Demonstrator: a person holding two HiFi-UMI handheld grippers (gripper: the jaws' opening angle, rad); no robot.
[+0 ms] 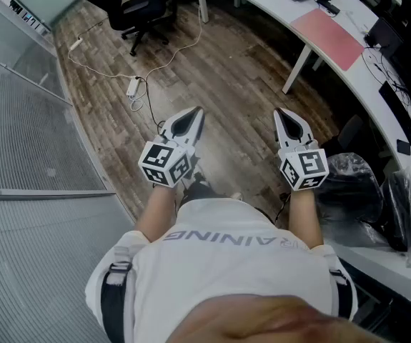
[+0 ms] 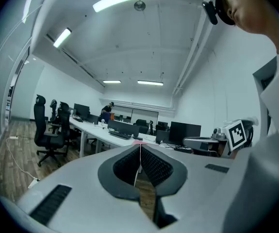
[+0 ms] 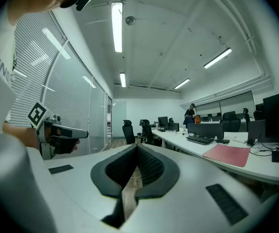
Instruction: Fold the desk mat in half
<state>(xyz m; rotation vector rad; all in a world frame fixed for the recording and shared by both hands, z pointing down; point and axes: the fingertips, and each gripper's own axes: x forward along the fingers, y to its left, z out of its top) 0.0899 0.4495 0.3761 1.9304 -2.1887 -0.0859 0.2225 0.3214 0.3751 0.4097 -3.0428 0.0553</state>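
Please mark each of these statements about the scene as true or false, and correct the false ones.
1. The left gripper and the right gripper are both shut and empty. True.
2. The pink mat lies on the floor. False: the desk mat lies on the white desk.
3. The right gripper touches the mat. False: it is held over the wooden floor, well apart from the mat.
4. A white power strip lies on the floor. True.
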